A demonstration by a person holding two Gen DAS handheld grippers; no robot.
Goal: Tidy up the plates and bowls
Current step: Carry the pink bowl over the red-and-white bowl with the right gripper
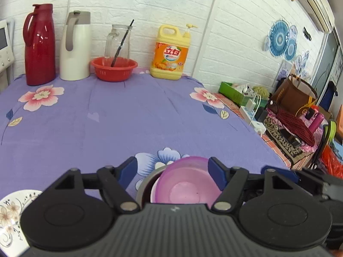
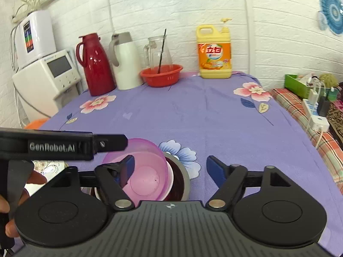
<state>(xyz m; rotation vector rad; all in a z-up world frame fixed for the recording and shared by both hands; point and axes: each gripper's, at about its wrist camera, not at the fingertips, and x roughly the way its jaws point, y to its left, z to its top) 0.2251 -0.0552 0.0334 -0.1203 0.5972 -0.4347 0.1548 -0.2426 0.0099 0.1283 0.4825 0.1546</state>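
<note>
A translucent pink bowl (image 1: 186, 184) (image 2: 148, 171) is nested in a white bowl, which sits in a metal bowl (image 1: 143, 185) (image 2: 184, 176) on the purple flowered tablecloth (image 1: 107, 128). My left gripper (image 1: 172, 170) is open around the pink bowl, and its blue pads stand clear of the rim. My right gripper (image 2: 171, 170) is open wide just right of the stack, with its left finger over the pink bowl and nothing gripped. In the right wrist view the left gripper's body (image 2: 64, 145) crosses from the left, held by a hand (image 2: 8, 214). A floral white plate (image 1: 10, 214) (image 2: 49, 167) lies left of the stack.
Along the back wall stand a red thermos (image 1: 39, 45), a white thermos (image 1: 75, 47), a glass jug (image 1: 118, 42) behind a red basket (image 1: 113, 68), and a yellow detergent bottle (image 1: 170, 53). A white appliance (image 2: 47, 75) is at the left. The table's right edge borders cluttered bedding (image 1: 289, 124).
</note>
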